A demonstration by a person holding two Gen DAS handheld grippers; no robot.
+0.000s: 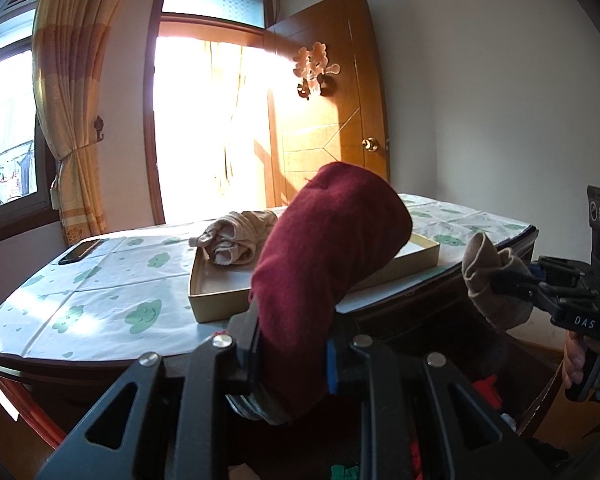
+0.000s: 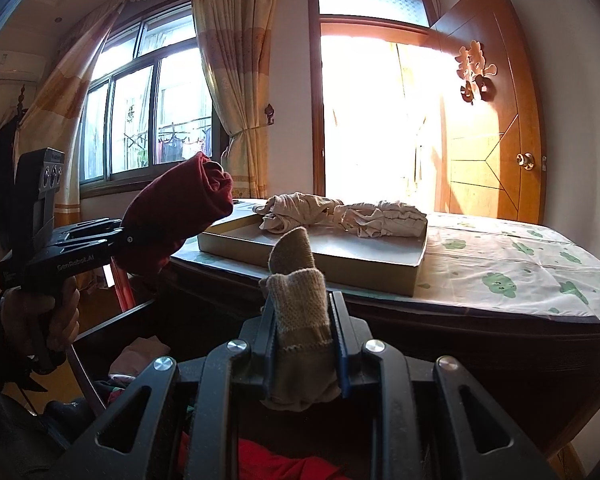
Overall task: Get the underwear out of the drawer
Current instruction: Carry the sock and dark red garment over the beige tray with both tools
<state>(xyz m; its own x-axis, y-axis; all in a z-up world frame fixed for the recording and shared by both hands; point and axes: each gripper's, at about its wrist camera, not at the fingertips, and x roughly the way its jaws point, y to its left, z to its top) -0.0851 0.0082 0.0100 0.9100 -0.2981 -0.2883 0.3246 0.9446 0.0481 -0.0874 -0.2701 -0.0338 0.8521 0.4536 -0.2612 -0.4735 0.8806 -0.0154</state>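
Left gripper [image 1: 292, 364] jaws clamped on rolled maroon knit garment [image 1: 332, 236]; right gripper [image 2: 304, 344] jaws clamped on rolled beige knit garment [image 2: 296, 280]. Both raised clear of open drawer [image 2: 140, 360], likely for shallow tan cardboard tray [image 2: 340, 264] on tabletop [image 2: 520, 276], where two crumpled beige pieces [image 2: 340, 214] lie.

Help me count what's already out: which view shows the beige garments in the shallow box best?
The right wrist view: both beige garments lie unobstructed across the shallow box. In the left wrist view, the dark red roll hides part of the box, so only one bundle shows.
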